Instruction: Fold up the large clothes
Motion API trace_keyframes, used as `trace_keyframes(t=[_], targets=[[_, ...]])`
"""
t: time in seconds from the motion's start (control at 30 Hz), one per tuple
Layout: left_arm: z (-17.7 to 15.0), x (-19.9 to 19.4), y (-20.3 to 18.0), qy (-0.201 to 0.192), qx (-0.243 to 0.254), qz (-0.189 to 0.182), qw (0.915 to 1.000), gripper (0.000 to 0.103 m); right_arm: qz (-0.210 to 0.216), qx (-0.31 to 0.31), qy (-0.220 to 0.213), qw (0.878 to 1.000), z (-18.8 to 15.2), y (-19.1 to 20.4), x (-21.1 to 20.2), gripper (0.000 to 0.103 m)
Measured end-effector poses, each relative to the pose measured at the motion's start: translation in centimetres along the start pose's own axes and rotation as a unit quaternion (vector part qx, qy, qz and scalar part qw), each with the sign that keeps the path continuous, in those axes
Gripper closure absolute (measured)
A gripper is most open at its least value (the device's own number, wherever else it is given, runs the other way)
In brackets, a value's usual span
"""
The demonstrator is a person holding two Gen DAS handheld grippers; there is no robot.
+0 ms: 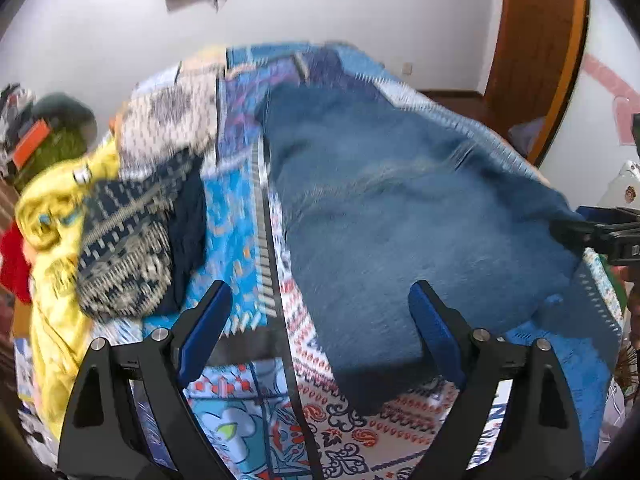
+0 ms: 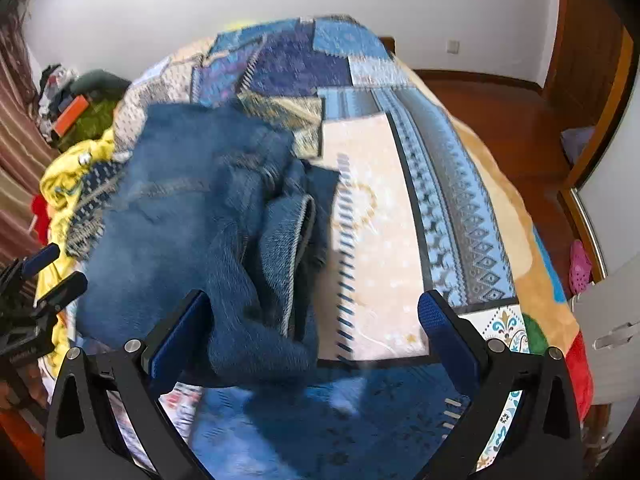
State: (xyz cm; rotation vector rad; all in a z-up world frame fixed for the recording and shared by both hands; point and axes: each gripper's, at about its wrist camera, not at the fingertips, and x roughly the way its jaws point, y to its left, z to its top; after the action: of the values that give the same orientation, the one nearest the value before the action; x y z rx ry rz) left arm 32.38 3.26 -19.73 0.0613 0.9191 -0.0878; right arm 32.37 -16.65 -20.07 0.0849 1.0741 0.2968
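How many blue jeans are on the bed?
1: the blue jeans lie bunched on the patterned bedspread, right of the clothes pile. More may hide in that pile.

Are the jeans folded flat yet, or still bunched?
Still bunched: the jeans lie rumpled on the bedspread, their waistband heaped and twisted.

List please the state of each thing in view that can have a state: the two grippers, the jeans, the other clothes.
left gripper: open, nothing between its pads.
right gripper: open; denim lies between the pads, not pinched.
jeans: released on the bed, bunched, fold not tidy.
pile of clothes: unfolded, heaped beside the jeans.
patterned bedspread: spread over the bed.
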Motion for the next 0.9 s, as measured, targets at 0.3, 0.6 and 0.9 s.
trace_keyframes(t=[0.3, 0.6, 0.9], targets=[[-1.3, 2.3, 2.7, 0.035, -0.114, -0.075, 0.9900, 0.000, 0.028, 0.024, 0.017, 0.999, -2.2, -2.5, 0.2, 0.000], [4.1, 0.0, 2.7, -0.020, -0.028, 0.006, 0.9994, 0.000, 0.017, -0.037, -0.001, 0.999, 2.8, -0.7, -1.6, 0.000], [7.9, 3.4, 3.8, -0.002, -0.015, 0.003, 0.9999, 0.000, 0.036, -0.042, 0.017, 0.998, 7.3, 0.5, 1.7, 0.000]])
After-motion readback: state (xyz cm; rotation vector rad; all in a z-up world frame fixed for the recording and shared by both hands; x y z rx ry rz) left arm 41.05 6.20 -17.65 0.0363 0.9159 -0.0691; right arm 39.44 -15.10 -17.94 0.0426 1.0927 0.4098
